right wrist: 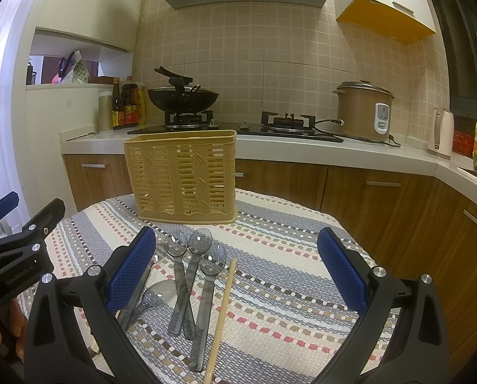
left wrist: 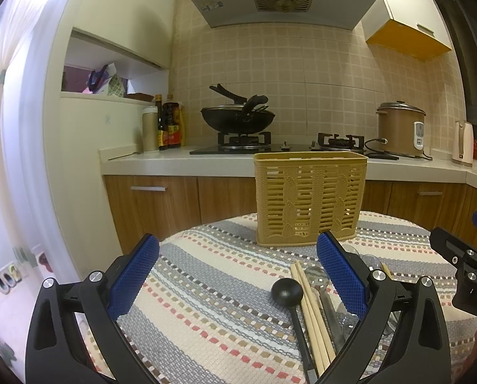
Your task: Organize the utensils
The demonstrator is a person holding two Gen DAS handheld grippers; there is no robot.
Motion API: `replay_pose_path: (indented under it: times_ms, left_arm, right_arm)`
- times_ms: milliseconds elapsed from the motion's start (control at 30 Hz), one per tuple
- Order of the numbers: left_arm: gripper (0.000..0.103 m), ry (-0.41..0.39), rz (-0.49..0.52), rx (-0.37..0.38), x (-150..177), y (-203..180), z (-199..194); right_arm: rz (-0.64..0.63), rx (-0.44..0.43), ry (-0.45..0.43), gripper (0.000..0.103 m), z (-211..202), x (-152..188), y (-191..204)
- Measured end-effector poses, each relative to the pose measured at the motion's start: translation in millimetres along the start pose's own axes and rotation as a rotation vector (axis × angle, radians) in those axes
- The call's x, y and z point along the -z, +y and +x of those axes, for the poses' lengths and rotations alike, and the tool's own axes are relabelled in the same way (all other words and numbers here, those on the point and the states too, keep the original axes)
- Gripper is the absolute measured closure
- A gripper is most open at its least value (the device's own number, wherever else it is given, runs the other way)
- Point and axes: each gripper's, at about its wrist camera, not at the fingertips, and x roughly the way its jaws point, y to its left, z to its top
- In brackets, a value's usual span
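Observation:
A tan slotted utensil basket (left wrist: 310,198) (right wrist: 182,177) stands upright at the far side of a striped woven mat (left wrist: 212,275) (right wrist: 286,272). Nearer me lie a black ladle (left wrist: 288,292), wooden chopsticks (left wrist: 312,316) and clear grey plastic spoons (right wrist: 187,275); one chopstick (right wrist: 221,313) lies to their right. My left gripper (left wrist: 238,275) is open above the mat, with the ladle and chopsticks near its right finger. My right gripper (right wrist: 236,272) is open over the spoons and the lone chopstick. Each gripper shows at the edge of the other's view.
Behind the table runs a kitchen counter (left wrist: 174,160) with wooden cabinets, a black wok (left wrist: 238,118) on a gas hob, sauce bottles (left wrist: 171,124), a rice cooker (right wrist: 364,112) and a white kettle (right wrist: 441,134). A hand (right wrist: 4,332) holds the left gripper.

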Motion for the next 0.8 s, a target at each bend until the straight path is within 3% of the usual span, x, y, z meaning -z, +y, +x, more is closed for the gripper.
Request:
replay_pose_path:
  times_ms: [233,300,367,467,500,600,667,733,800]
  left_arm:
    - [0.007,0.012,-0.003,-0.007,-0.3,1.9,1.3]
    - [0.007,0.030,-0.020,-0.004,-2.5,6.9,3.5]
    - [0.007,0.089,-0.041,0.003,-6.5,16.1,11.9]
    - [0.008,0.256,-0.072,0.102,-15.8,34.4,36.5]
    - [0.009,0.362,-0.087,0.182,-18.9,40.6,52.1]
    - [0.020,0.576,-0.109,0.340,-16.6,45.2,86.4]
    - [0.027,0.727,-0.115,0.426,-7.0,41.1,109.4]
    - [0.032,0.790,-0.126,0.467,0.0,37.1,121.0]
    - [0.036,0.813,-0.106,0.470,4.3,28.7,125.6]
  right_arm:
    - [0.065,0.046,0.030,0.006,6.7,0.1,-13.7]
    - [0.081,0.073,0.094,0.006,15.3,-1.7,-18.7]
    - [0.083,0.028,0.155,0.006,21.9,-5.8,-22.4]
    - [0.048,0.011,0.206,0.006,27.1,-17.2,-22.0]
    - [0.030,0.012,0.234,0.006,31.5,-23.7,-22.0]
    - [0.013,-0.059,0.366,0.009,53.6,-39.4,-22.3]
    - [0.010,-0.117,0.480,0.026,71.5,-44.5,-20.0]
    - [0.027,-0.154,0.575,0.043,87.1,-46.0,-20.9]
    - [0.078,-0.208,0.651,0.047,102.3,-44.2,-25.0]
